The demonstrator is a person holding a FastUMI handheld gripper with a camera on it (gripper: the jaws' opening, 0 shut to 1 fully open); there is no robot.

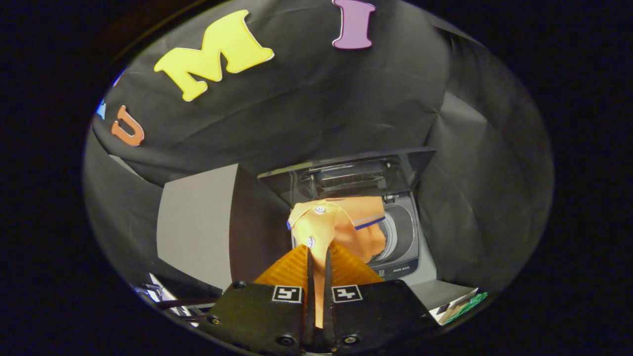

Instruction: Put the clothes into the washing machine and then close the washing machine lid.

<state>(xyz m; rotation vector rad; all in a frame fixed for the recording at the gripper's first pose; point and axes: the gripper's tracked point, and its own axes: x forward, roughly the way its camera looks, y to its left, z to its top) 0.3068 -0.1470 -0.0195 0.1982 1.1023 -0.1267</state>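
My one camera rides on the gripper [319, 257] and looks forward along its two fingers [310, 277], which rise from the bottom of the view, nearly closed with orange cloth [341, 225] pinched between them. I am looking slightly downward at the washer [403, 237], which sits just beyond the fingertips and near the lens, its lid [346, 170] standing open behind the tub. The fisheye bends the scene strongly. The cloth hangs right in front of the lens and covers much of the washer's opening.
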